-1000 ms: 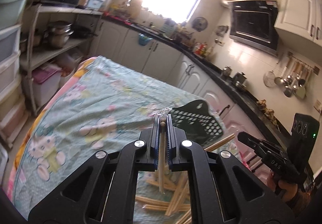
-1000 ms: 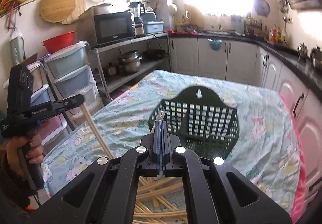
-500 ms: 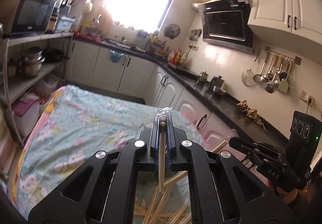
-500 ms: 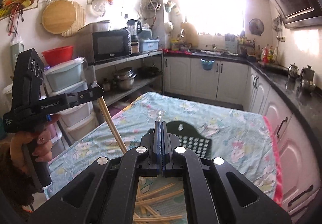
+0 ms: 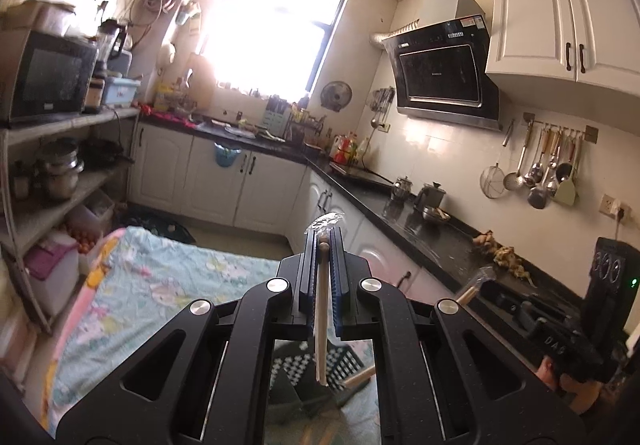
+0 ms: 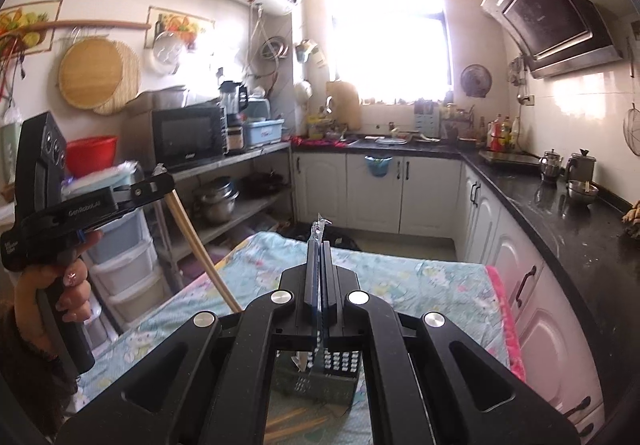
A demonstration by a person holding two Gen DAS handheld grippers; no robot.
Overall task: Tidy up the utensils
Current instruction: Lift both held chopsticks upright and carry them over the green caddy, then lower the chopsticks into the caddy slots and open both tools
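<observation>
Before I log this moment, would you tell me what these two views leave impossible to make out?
- Basket, both views: mostly hidden behind the gripper bodies, so its contents are unreadable.
- Loose chopsticks on the cloth, right view: cut off by the frame; count unknown.
- Right gripper, own view: shut on a thin plastic-wrapped thing, seen edge-on.
- Left gripper's chopstick: lower end lost against the basket.

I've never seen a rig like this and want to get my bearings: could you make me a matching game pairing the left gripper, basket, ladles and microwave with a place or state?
1 left gripper
2 basket
3 ladles
4 microwave

A on a shelf
B hanging on the wall
C shut on a chopstick
D on the table

Pairs: 1-C, 2-D, 3-B, 4-A
</observation>
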